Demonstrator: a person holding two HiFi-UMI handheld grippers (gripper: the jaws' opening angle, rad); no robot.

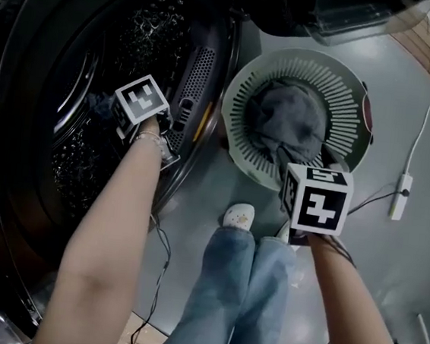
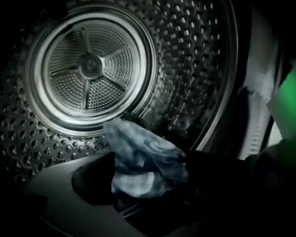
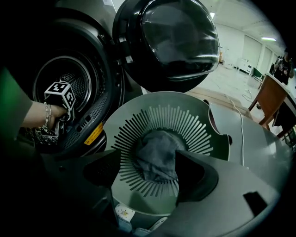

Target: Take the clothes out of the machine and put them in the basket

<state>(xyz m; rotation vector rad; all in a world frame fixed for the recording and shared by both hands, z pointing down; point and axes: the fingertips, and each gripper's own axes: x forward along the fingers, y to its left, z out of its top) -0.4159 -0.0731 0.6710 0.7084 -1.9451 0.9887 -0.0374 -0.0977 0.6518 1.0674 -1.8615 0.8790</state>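
Note:
The washing machine's steel drum (image 2: pixel 88 65) fills the left gripper view. A blue-and-white checked cloth (image 2: pixel 138 157) lies bunched at the drum's front. My left gripper (image 2: pixel 145 173) is open around it, one jaw on each side. In the head view, that gripper (image 1: pixel 118 111) reaches into the drum mouth (image 1: pixel 68 114). The round green basket (image 1: pixel 243 86) stands on the floor beside the machine, with a grey garment (image 1: pixel 285 121) lying in it. My right gripper (image 3: pixel 148 159) hangs open above the basket (image 3: pixel 138 111) and holds nothing. The grey garment (image 3: pixel 157 143) shows between its jaws.
The machine's round door (image 3: pixel 175 41) stands swung open behind the basket. A white cable with a power block (image 1: pixel 401 196) lies on the grey floor at right. The person's jeans-clad legs (image 1: pixel 241 285) and one shoe (image 1: pixel 239 216) are just in front of the basket. A wooden chair (image 3: pixel 268 97) stands far right.

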